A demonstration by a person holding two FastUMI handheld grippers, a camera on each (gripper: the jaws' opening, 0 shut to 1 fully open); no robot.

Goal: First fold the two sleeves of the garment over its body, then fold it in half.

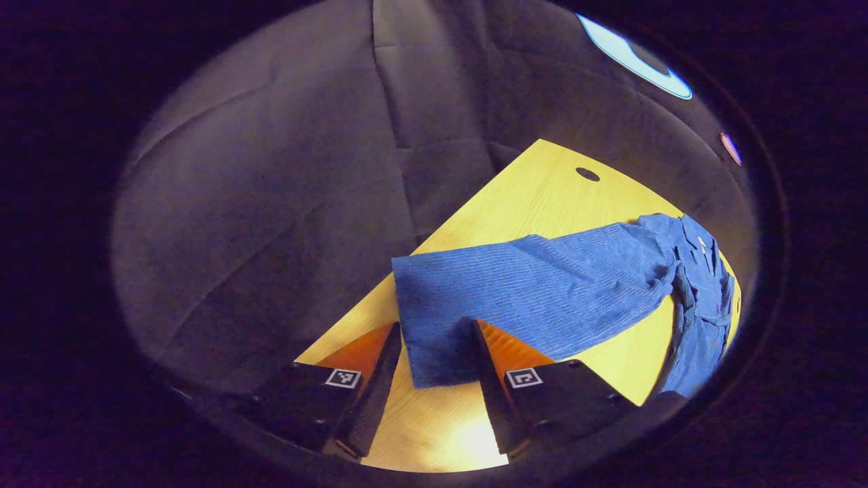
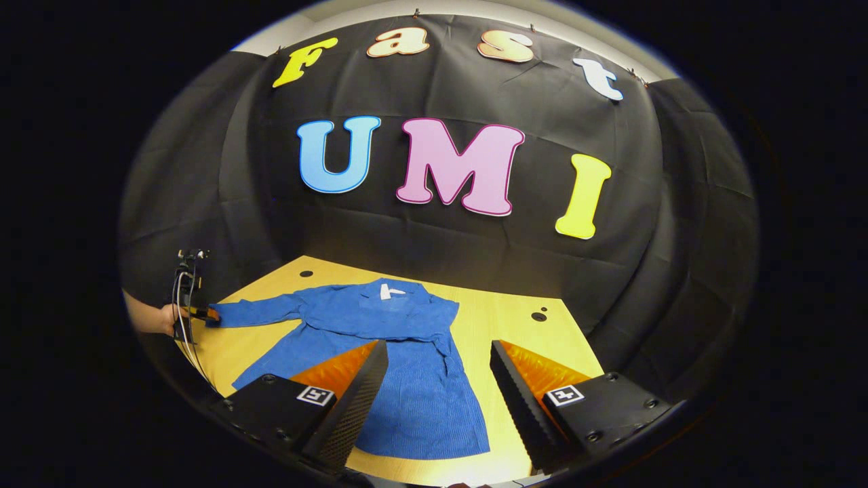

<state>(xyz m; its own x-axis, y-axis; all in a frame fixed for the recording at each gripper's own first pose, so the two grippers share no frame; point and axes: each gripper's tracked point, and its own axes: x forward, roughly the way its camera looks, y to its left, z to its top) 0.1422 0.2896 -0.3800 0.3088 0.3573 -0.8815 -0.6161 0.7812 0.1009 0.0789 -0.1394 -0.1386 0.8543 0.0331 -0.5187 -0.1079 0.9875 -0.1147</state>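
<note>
Left gripper (image 1: pixel 434 342) sits w/ fingers spread on both sides of the sleeve (image 1: pixel 434 318) end, at the table's (image 1: pixel 542 196) edge. Right gripper (image 2: pixel 437 366) hangs wide open over the coat's (image 2: pixel 407 359) hem. Right gripper view shows the whole blue coat flat, collar toward the far edge, white tag, a hand (image 2: pixel 163 317).

One blue ribbed long-sleeved garment (image 2: pixel 400 339) lies on one yellow wooden tabletop (image 2: pixel 515 325), which has two small round dark holes (image 2: pixel 539 316) near its far edge.
</note>
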